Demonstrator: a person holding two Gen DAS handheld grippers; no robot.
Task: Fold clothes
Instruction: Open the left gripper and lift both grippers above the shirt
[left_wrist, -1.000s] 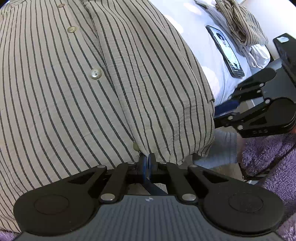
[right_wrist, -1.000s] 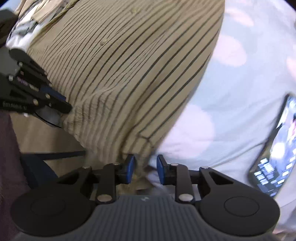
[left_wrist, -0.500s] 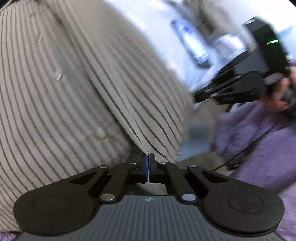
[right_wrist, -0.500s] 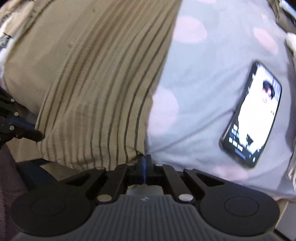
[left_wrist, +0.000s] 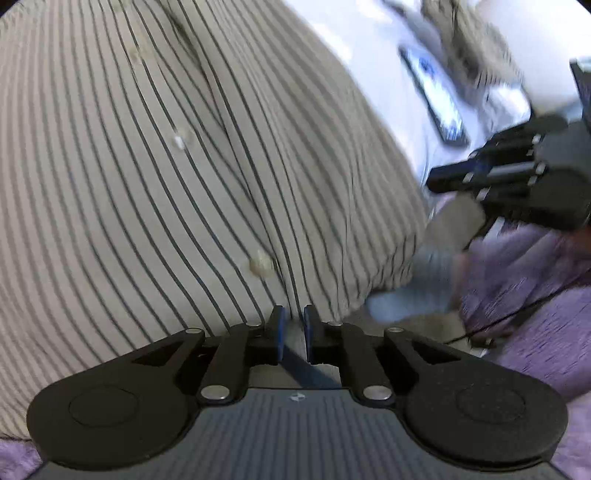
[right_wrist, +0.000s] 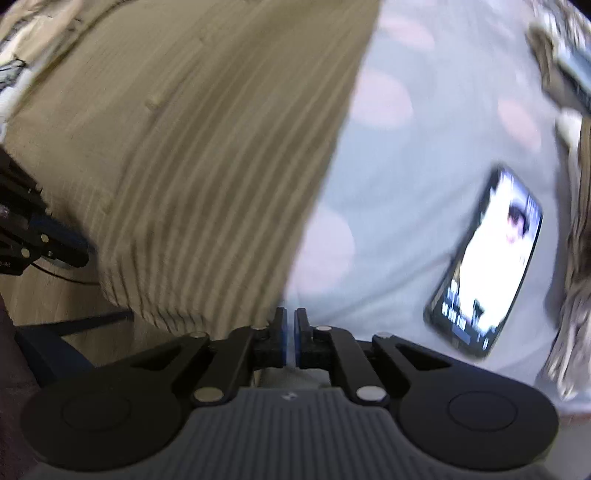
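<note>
A beige shirt with thin dark stripes (left_wrist: 221, 166) lies spread on the bed, buttons up, and fills most of the left wrist view. My left gripper (left_wrist: 293, 325) hovers over its near hem. Its jaws are opening, a narrow gap shows between the blue pads, and the hem lies just past the tips, not pinched. My right gripper (right_wrist: 290, 328) hangs at the shirt's (right_wrist: 184, 166) right hem corner. Its jaws are also opening, a thin slit apart, with no cloth pressed between them. Each gripper shows in the other's view: right gripper (left_wrist: 461, 173), left gripper (right_wrist: 55, 251).
A lit phone (right_wrist: 487, 266) lies on the pale blue sheet with pink dots (right_wrist: 424, 166), right of the shirt. A heap of other striped clothes (left_wrist: 469, 48) sits beyond it. Purple fluffy fabric (left_wrist: 535, 295) is at the lower right, and wooden floor (right_wrist: 55, 295) lies below the bed's edge.
Half a second ago both grippers were shut at the shirt's hem; now both pairs of pads stand slightly apart. Both hands have lifted a little, and the right one had closed from open before that.
</note>
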